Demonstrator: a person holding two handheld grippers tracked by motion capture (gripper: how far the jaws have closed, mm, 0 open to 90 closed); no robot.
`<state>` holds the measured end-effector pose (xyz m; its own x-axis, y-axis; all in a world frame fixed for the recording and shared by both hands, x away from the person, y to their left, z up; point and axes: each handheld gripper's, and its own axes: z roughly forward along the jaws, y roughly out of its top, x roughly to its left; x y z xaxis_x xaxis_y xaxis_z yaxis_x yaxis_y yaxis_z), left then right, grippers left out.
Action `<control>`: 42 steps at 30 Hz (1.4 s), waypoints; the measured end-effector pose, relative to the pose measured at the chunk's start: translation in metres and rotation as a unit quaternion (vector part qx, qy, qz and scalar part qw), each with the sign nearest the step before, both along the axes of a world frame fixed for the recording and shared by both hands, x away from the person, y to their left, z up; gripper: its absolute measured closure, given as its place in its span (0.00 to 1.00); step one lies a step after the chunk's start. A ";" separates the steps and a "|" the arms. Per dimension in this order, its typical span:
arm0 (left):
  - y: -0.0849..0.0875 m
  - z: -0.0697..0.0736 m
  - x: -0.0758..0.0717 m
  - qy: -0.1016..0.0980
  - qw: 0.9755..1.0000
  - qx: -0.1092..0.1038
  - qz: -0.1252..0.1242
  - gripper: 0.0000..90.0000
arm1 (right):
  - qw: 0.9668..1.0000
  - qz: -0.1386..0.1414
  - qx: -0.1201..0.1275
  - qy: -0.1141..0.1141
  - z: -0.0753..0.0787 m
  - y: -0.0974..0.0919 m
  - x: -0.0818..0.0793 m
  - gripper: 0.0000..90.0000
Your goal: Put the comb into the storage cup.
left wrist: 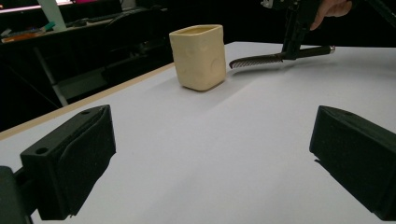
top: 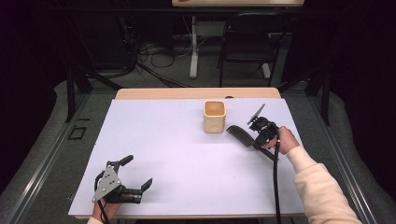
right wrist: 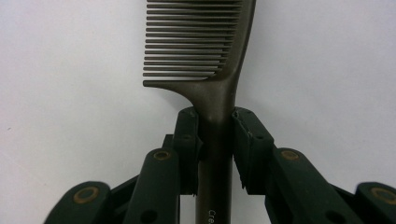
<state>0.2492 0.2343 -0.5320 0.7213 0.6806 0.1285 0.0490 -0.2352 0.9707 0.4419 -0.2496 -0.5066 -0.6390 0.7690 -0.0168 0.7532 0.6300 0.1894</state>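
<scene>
I am watching the comb running off the top edge of the right gripper view, its far end cut off, and the handle's lettering is breaking off at the bottom. It is a dark brown comb with fine, even teeth and a slim handle. My right gripper is pinching that handle between its pads, holding the comb over the white table, right of the cream cup. My left gripper is resting near-left, jaws spread wide on nothing.
</scene>
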 end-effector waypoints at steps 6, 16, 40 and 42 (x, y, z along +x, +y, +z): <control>0.000 0.000 0.000 0.000 1.000 0.002 0.000 0.00 | 1.000 -0.006 0.011 -0.013 0.007 -0.006 -0.002 0.80; 0.000 0.000 0.000 0.000 1.000 0.001 0.001 0.00 | 0.998 -0.019 0.044 -0.041 0.014 -0.018 -0.009 0.80; -0.001 0.000 0.000 0.000 1.000 0.002 0.001 0.00 | 0.989 -0.032 0.100 -0.102 0.018 -0.026 -0.025 0.80; 0.000 0.000 0.000 0.000 1.000 0.002 0.001 0.00 | 0.989 -0.033 0.102 -0.105 0.018 -0.026 -0.027 0.80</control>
<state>0.2493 0.2339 -0.5321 0.7204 0.6812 0.1306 0.0493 -0.2381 0.9700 0.4152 -0.2755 -0.4883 -0.5857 0.8104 0.0159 0.7218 0.5126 0.4649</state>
